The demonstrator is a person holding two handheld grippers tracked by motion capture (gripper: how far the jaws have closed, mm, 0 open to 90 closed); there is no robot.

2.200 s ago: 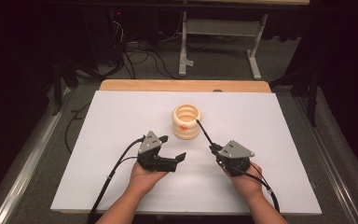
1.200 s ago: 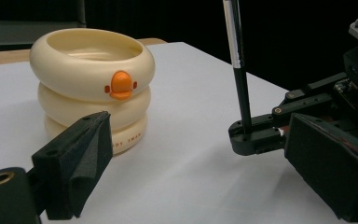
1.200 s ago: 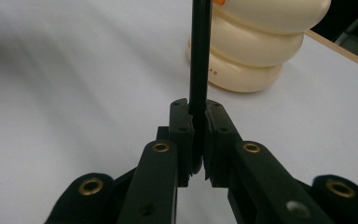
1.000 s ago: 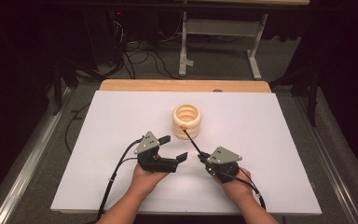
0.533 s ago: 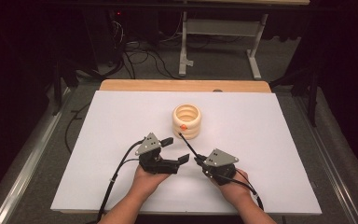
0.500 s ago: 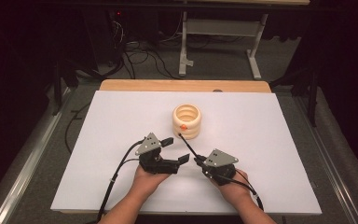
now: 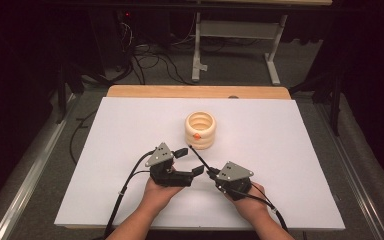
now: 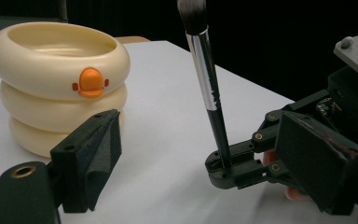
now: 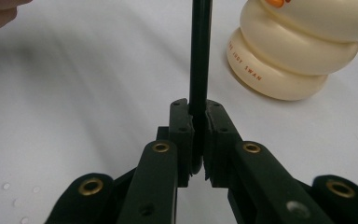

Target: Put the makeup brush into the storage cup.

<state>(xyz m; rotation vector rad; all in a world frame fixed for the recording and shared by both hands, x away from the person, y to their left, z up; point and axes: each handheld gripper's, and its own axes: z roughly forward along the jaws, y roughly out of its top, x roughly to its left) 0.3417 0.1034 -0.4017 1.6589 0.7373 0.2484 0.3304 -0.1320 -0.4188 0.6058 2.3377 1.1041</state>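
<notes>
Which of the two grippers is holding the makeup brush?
The right gripper: its jaws are shut on the black handle of the makeup brush. The left gripper stands open with nothing between its jaws.

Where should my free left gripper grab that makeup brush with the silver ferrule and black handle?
On the black handle of the makeup brush, just below the silver ferrule, coming in from the side. The right gripper already clamps the handle's bottom end, and the brush stands nearly upright, so its middle stretch is bare; the bristles are too soft.
</notes>
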